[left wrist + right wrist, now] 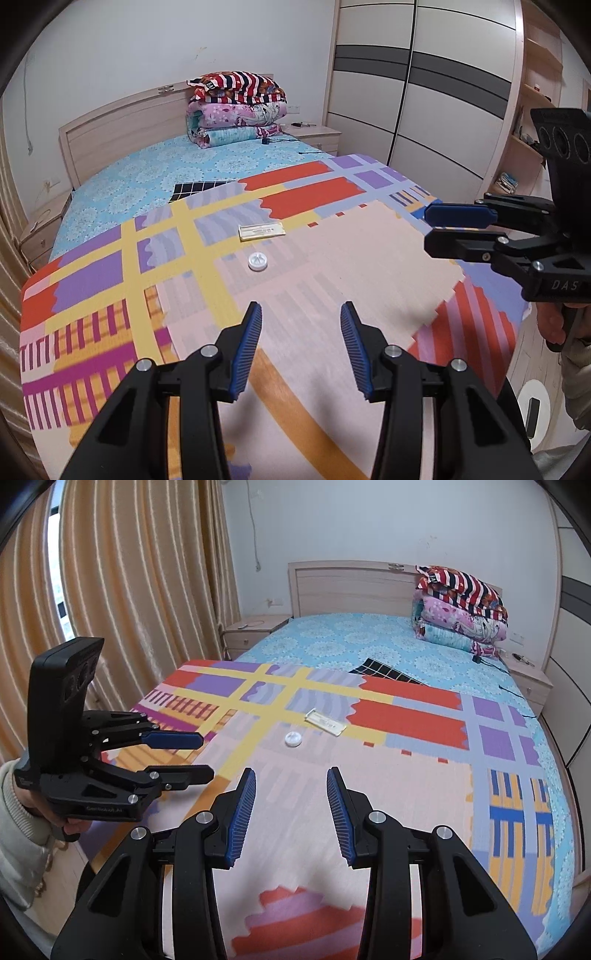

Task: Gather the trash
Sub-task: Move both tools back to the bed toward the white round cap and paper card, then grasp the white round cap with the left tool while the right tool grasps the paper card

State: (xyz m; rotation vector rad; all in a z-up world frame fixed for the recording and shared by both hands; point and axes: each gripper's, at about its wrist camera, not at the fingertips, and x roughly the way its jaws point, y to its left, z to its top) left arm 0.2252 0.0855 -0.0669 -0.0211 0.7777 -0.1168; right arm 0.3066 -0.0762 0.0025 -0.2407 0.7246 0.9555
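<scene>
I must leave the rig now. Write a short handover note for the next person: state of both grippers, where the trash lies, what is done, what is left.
Left gripper: open, empty, held above the near part of the patchwork blanket.
Right gripper: open, empty, also above the blanket, beside the left one.
Trash: a small white round cap and a flat pale wrapper lie apart on the blanket, the wrapper farther from the grippers.
Done: nothing picked up.
Left: pick up the cap and the wrapper. No trash bin is clearly visible in either view.
</scene>
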